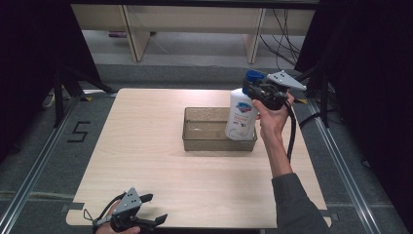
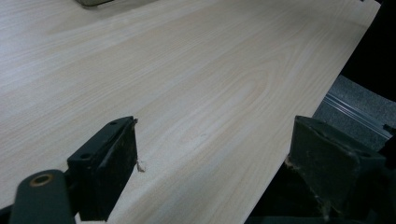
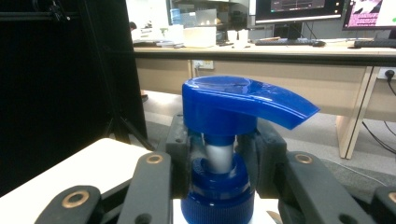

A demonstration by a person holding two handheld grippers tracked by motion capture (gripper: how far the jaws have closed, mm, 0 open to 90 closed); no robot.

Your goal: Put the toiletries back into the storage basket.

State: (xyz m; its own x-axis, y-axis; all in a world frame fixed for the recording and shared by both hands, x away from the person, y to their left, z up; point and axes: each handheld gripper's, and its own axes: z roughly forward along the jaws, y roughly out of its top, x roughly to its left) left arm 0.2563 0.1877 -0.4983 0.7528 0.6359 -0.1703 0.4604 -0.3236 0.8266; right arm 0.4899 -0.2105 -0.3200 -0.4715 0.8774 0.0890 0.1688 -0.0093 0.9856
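Down at the near edge of the worktop, closest to the high camera, the left gripper sits in the person's left hand, just above the wood at the front left corner. Its fingers are spread wide with nothing between them; the left gripper view looks along them over bare pale wood grain toward the worktop's far side, where a corner of the tray just shows at the top.

Farther back, right of centre, a clear smoky plastic tray rests on the worktop. At its right end stands a white pump bottle with a printed label and a blue pump head. It is upright or close to it, its lower part inside the tray; whether its base touches the tray floor I cannot tell.

The right gripper, held in the person's right hand, comes at the top of the bottle from the right side. In the right gripper view its fingers are clenched on the bottle's neck, one on each side of the white stem, just under the blue pump head and above the ribbed blue collar. The spout points to the right in that view. A black cable hangs from the right gripper down past the wrist.
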